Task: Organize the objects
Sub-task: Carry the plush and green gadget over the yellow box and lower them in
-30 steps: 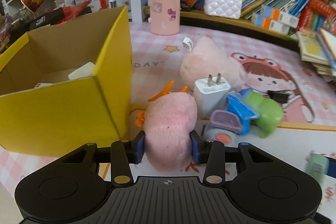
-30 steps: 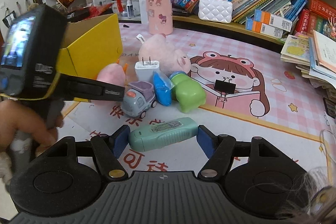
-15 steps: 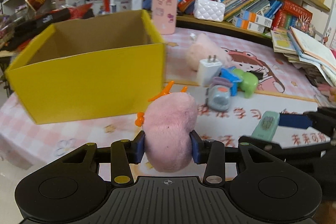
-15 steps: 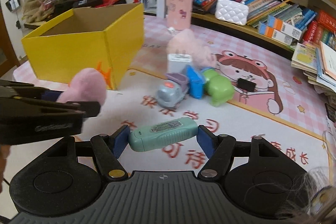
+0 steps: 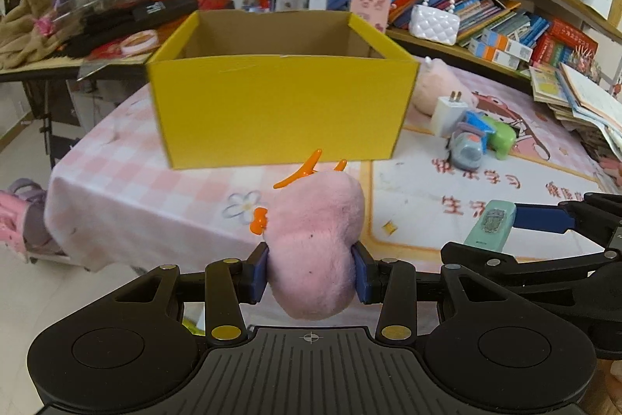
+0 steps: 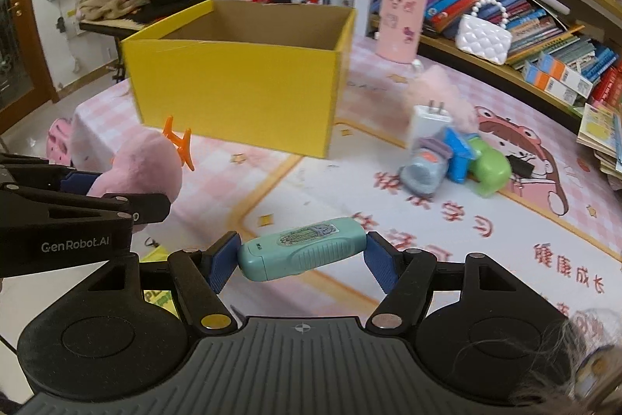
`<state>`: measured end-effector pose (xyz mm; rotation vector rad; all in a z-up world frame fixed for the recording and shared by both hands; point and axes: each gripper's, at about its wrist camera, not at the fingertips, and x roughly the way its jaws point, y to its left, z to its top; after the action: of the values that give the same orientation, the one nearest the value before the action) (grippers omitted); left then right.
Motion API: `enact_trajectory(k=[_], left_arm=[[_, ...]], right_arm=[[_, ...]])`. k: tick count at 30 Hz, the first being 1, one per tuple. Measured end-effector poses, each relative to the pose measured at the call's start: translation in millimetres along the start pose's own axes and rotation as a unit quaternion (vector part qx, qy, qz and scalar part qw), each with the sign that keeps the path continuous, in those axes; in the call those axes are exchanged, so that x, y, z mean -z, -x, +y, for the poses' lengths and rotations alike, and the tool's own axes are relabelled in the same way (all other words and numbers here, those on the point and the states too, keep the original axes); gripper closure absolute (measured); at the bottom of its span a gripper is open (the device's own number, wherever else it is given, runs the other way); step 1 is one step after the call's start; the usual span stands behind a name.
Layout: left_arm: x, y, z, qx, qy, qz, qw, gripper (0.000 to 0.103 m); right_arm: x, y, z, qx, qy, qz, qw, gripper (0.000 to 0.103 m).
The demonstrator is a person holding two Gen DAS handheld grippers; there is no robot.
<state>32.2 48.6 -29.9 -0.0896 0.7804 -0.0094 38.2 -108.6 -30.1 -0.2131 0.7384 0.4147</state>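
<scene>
The left gripper (image 5: 311, 273) is pinching a pink plush toy (image 5: 317, 247) and the right gripper (image 6: 301, 265) is clamping a teal case (image 6: 303, 253); both are hanging short of the yellow box (image 5: 280, 107), so carrying is likely underway, and lifting over its rim comes next.

The right gripper (image 6: 303, 259) clamps a teal case (image 6: 301, 253) crosswise between its blue pads (image 6: 221, 262), above a pink checked mat (image 6: 427, 228). At left, the left gripper (image 6: 83, 191) grips a pink plush (image 6: 142, 172) with orange feet. Beyond stands an open yellow box (image 6: 241, 86). To the right of it, a white charger (image 6: 427, 121), a grey toy truck (image 6: 425, 168) and a green toy (image 6: 490, 172) lie bunched together. Bookshelves (image 6: 525, 6) line the background.
</scene>
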Motion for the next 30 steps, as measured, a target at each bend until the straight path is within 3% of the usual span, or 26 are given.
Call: enact_trajectory(k=[15, 30], left_arm=[[19.9, 33.5, 49.0, 0.005, -0.018, -0.015, 0.9997, 0.062], [23.5, 46.1, 71.2, 0.019, -0.042, -0.027, 0.9986, 0.062]], right_arm=[[9.3, 16.5, 60.8, 0.017, -0.017, -0.013, 1.000, 0.036], [10.8, 20.3, 89.5, 0.030, -0.034, -0.014, 0.999, 0.036]])
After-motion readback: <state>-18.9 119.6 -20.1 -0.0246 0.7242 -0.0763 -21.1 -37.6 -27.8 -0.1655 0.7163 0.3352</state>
